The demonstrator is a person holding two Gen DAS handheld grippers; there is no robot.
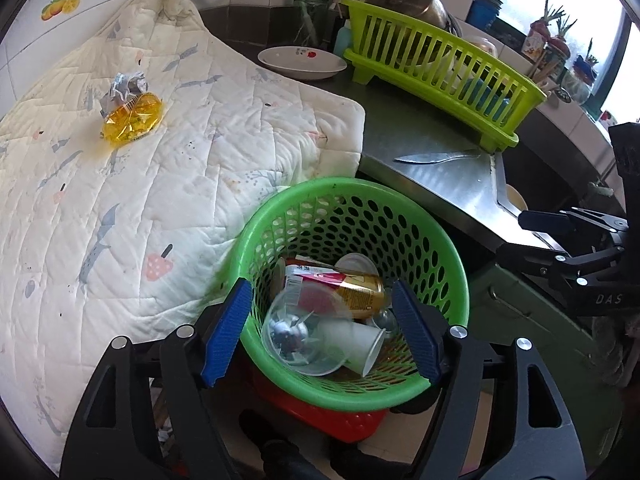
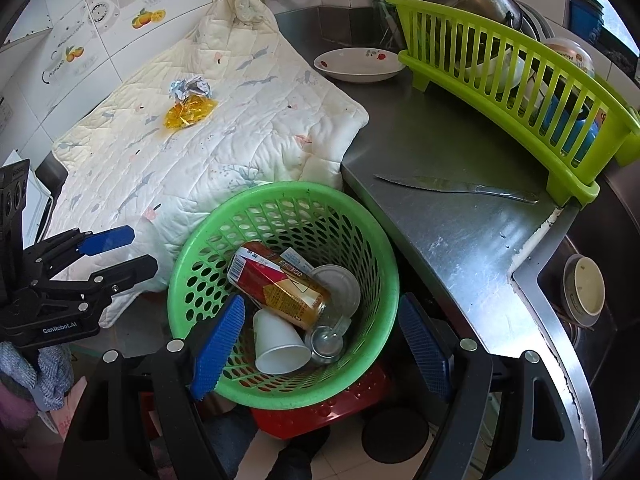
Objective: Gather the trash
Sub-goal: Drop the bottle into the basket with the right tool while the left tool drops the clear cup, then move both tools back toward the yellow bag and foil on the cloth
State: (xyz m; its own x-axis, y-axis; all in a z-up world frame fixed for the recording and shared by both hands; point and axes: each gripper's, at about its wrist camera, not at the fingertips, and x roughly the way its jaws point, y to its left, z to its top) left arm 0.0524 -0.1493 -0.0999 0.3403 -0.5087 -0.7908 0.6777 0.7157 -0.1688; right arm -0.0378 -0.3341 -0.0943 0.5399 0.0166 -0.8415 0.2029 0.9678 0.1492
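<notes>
Below both sets of spread, empty jaws, left gripper (image 1: 320,332) and right gripper (image 2: 320,344), sits the basket (image 1: 448,256) already holding trash, while the yellow wrapper (image 1: 132,118) and crumpled foil (image 1: 126,88) lie well beyond on the quilt (image 1: 160,200); risk: soft wrapper slips, or pads snag quilt.

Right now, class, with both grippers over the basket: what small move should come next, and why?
Probably send the open left gripper toward the yellow wrapper and crumpled foil on the quilted cloth; they are still outside the green basket.
</notes>
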